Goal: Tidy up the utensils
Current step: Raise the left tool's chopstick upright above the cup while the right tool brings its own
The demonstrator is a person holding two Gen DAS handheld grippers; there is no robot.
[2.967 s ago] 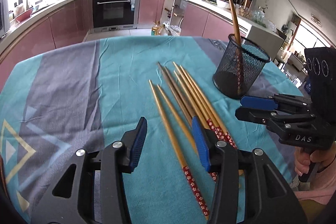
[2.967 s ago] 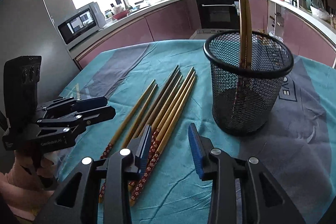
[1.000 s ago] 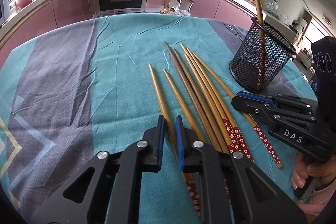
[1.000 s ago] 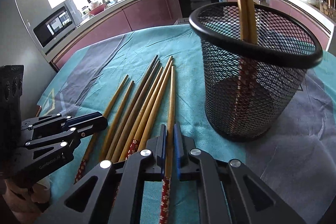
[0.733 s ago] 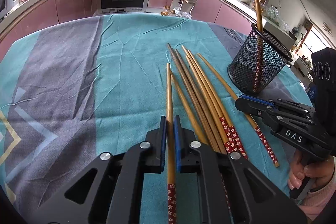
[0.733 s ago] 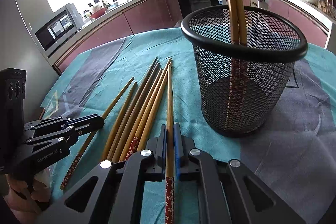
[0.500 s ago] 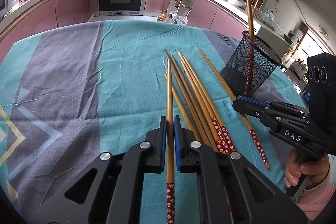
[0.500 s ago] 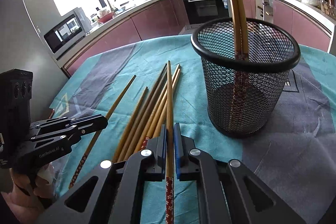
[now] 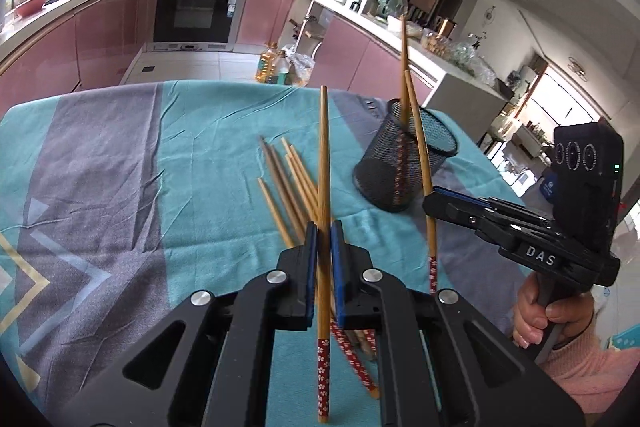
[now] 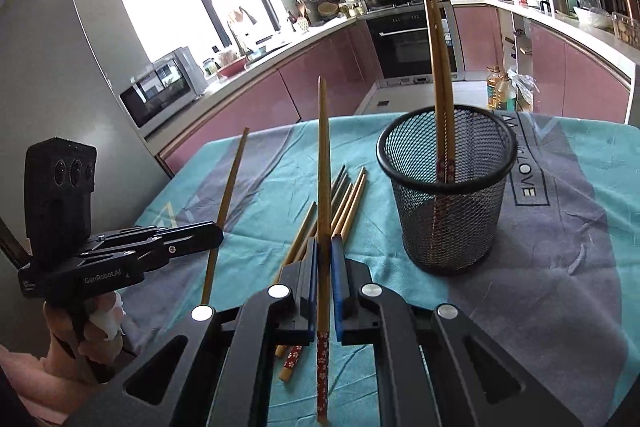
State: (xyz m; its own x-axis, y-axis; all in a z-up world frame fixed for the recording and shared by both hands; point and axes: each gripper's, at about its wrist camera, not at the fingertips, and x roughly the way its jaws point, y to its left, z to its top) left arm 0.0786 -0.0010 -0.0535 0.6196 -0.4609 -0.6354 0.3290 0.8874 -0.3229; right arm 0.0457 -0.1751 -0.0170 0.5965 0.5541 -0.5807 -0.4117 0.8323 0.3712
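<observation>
My left gripper [image 9: 323,227] is shut on a wooden chopstick [image 9: 323,155] with a red flowered end, held above the table. My right gripper [image 10: 324,245] is shut on another such chopstick [image 10: 322,155], also lifted. The right gripper also shows in the left wrist view [image 9: 434,197], its chopstick [image 9: 420,147] slanting up beside the holder. The left gripper also shows in the right wrist view [image 10: 214,229]. A black mesh holder [image 10: 446,187] stands upright with two chopsticks [image 10: 440,75] in it. Several chopsticks [image 9: 288,187] lie loose on the cloth.
The table carries a teal and grey tablecloth [image 9: 120,167]. Its far edge [image 9: 200,83] drops to the kitchen floor. Pink cabinets and an oven [image 9: 192,11] stand behind. The holder also shows in the left wrist view [image 9: 400,167], near the table's right edge.
Both grippers closed on a chopstick each and have lifted them off the cloth. Both have risen higher since half a second ago.
</observation>
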